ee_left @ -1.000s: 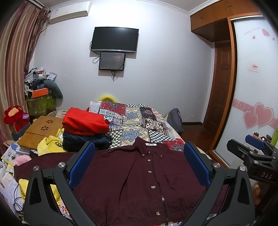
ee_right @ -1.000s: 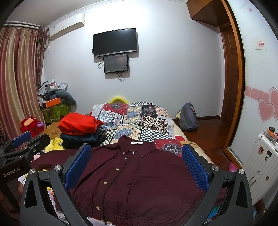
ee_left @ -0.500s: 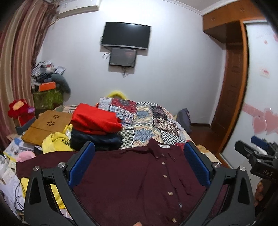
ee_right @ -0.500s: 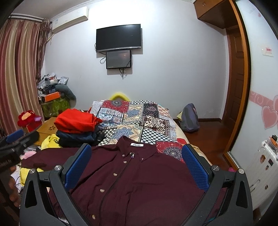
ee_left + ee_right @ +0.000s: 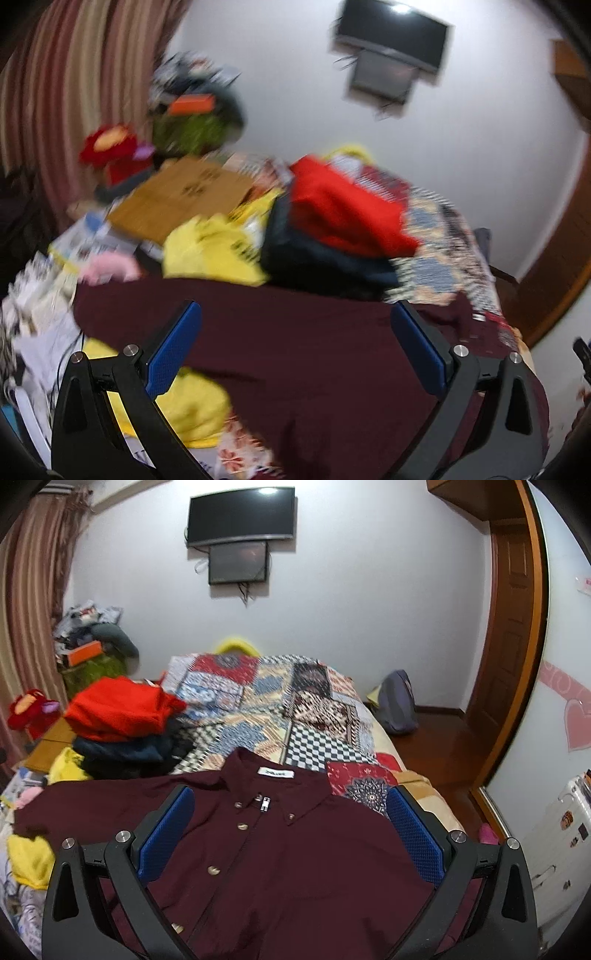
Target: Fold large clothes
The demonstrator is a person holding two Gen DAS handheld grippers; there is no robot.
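lying flat on the patchwork-quilted bed: dark maroon button-front shirt. hovering above it, left tool and right tool, both spread wide, pinching nothing.

Home bedroom: quilted bed, wall television.
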